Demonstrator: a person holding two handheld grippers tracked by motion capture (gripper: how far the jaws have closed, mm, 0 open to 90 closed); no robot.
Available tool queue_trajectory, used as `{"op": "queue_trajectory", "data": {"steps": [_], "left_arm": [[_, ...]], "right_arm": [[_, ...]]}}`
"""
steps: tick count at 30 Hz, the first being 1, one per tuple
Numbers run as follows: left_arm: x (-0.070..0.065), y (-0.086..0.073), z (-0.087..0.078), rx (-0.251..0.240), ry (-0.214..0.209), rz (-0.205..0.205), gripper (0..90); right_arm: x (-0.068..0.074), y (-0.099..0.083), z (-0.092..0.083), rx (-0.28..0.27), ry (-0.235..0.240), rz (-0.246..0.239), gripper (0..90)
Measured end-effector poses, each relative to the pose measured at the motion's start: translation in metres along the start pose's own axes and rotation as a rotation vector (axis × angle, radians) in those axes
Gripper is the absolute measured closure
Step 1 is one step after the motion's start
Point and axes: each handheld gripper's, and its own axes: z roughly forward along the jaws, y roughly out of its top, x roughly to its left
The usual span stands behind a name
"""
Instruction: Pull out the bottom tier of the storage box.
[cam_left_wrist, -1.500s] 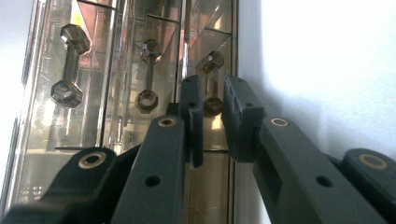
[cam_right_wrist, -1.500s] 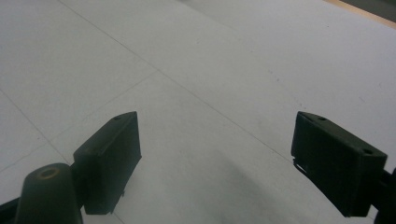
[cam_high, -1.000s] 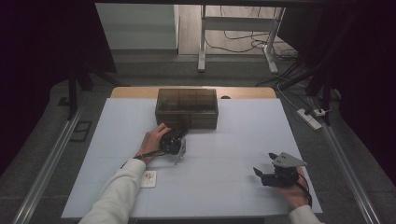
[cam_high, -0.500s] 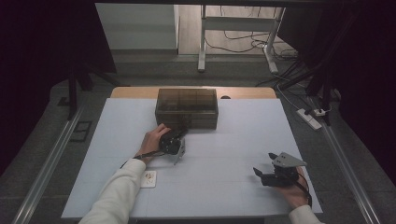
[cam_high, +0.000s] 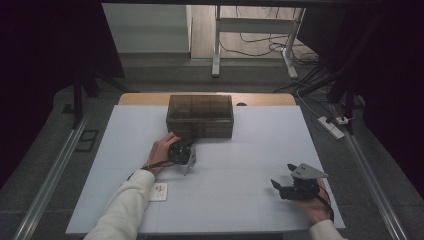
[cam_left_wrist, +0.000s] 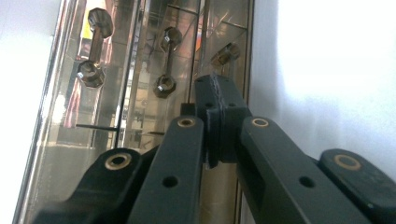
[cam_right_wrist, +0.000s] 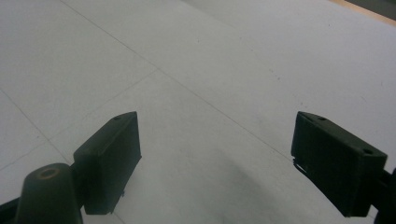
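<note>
White table (cam_high: 240, 200) runs near to far, bare over most of its surface. At its far middle sits a smoky see-through box (cam_high: 200, 116), lid down; in the left gripper view its wall (cam_left_wrist: 140, 93) stands close ahead, and small dumbbell-shaped pieces (cam_left_wrist: 93, 49) hang or lie behind it, each in its own divided cell. Left hand (cam_high: 161, 150) rests just near of the box's left front corner, holding the left gripper (cam_high: 186, 150) against that front edge. Its jaws have just been closing and now stand pressed together, pads (cam_left_wrist: 219, 116) meeting with nothing seen between them; whether the tips touch the box wall I cannot tell. Right gripper (cam_high: 280, 186) lies well apart at the near right of the table, held in the right hand (cam_high: 315, 205), jaws wide apart over bare table, holding nothing. A small white card (cam_high: 159, 191) lies near left, beside the left sleeve.
</note>
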Motion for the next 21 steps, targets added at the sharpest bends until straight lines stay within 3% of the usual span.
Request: {"op": "queue_trajectory", "data": {"steps": [4,13,17,21], "left_arm": [[0.0031,0.0006,-0.0018,-0.019,-0.010,-0.007,79.6],[0.0055,0.0012,-0.0021,-0.028,-0.013,-0.015,72.5],[-0.0004,0.0045,0.0006,-0.022,-0.037,0.031,69.1],[-0.0004,0.0060,0.0027,-0.018,-0.030,0.031,70.2]], "right_arm": [[-0.0004,0.0001,0.0000,0.001,-0.002,0.004,15.3],[-0.0004,0.0002,0.0001,-0.003,-0.003,0.002,15.3],[-0.0007,0.0002,-0.0003,-0.001,-0.006,0.003,15.3],[-0.0009,0.0001,-0.0008,-0.005,-0.010,0.008,15.3]]}}
